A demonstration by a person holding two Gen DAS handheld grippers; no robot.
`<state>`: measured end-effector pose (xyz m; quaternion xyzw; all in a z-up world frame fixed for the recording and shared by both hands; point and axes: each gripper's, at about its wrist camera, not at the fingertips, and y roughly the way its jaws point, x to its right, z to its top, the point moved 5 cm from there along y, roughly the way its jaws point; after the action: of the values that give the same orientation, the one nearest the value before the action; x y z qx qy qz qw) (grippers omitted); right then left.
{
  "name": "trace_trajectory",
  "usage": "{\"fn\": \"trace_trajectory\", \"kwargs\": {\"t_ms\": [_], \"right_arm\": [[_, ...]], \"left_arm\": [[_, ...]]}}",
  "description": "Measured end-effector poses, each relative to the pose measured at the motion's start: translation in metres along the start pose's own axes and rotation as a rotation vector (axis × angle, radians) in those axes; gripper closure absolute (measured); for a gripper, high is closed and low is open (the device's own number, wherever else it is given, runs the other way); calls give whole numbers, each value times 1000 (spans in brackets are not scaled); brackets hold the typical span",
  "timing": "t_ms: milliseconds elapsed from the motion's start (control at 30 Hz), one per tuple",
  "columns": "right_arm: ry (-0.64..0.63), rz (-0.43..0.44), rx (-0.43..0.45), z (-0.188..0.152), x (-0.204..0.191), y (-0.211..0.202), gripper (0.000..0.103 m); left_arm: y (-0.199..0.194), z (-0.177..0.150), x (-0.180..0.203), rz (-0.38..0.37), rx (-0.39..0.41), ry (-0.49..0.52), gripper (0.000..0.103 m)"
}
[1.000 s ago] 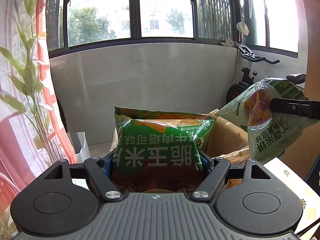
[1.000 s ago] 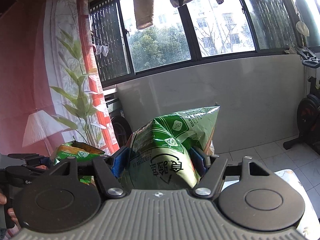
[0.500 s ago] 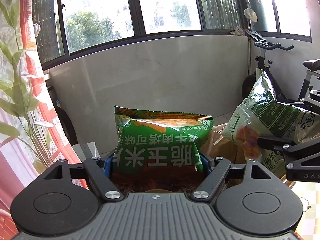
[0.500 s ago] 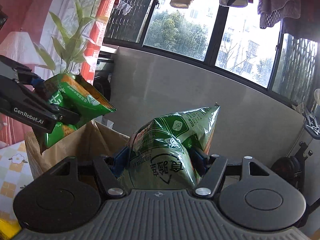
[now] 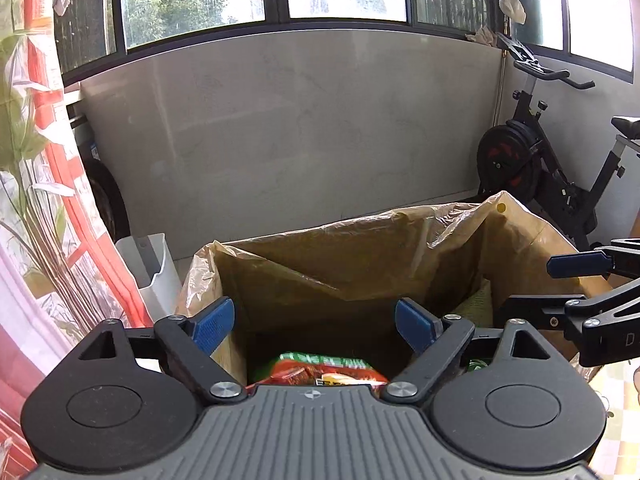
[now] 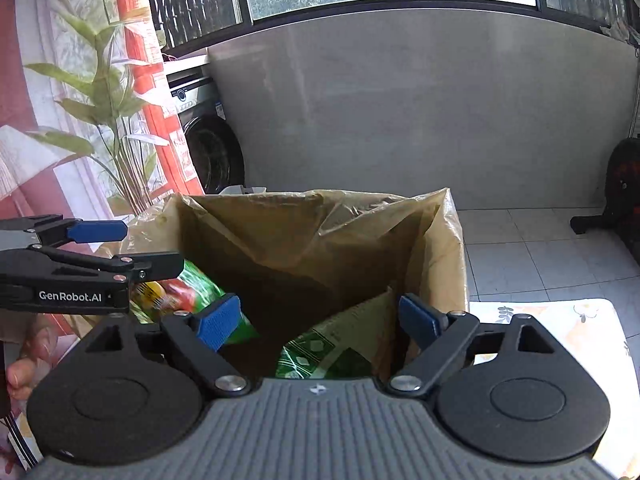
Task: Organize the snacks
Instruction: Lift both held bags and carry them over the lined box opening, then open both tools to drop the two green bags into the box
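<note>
Left gripper [image 5: 314,322] over the paper bag [image 5: 360,264], jaws apart & just opened wider, nothing between; red-green snack pack [image 5: 324,372] lies below inside. Right gripper [image 6: 318,320] likewise wide, just opened, empty; green snack pack [image 6: 320,354] in the bag.

I see a matt brown paper bag [image 6: 304,240] lined with thin, crinkled, glossy plastic film. Glossy foil snack packets [image 6: 200,292] lie inside it. My grippers' fingers [image 5: 212,324] are matt black plastic with ribbed blue pads.
</note>
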<state>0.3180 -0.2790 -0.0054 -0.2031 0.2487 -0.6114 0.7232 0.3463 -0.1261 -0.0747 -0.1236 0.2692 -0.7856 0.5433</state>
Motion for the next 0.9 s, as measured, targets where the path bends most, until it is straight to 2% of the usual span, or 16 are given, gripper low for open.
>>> {"fn": "trace_trajectory", "kwargs": {"t_ms": [233, 400, 567, 700, 800, 900], "right_arm": [[-16, -4, 55, -1, -4, -29, 13], [-33, -12, 55, -8, -7, -43, 11], [-41, -33, 101, -15, -3, -67, 1], [-3, -38, 123, -25, 2, -82, 0], [29, -14, 123, -37, 5, -90, 0], [25, 0, 189, -50, 4, -101, 0]], "left_arm": [[-11, 5, -10, 6, 17, -75, 14], [-35, -1, -23, 27, 37, -123, 14], [-68, -4, -37, 46, 76, -161, 14], [-92, -14, -45, 12, 103, -235, 13], [-107, -26, -52, -31, 134, -304, 9], [-115, -39, -54, -37, 156, -336, 9]]}}
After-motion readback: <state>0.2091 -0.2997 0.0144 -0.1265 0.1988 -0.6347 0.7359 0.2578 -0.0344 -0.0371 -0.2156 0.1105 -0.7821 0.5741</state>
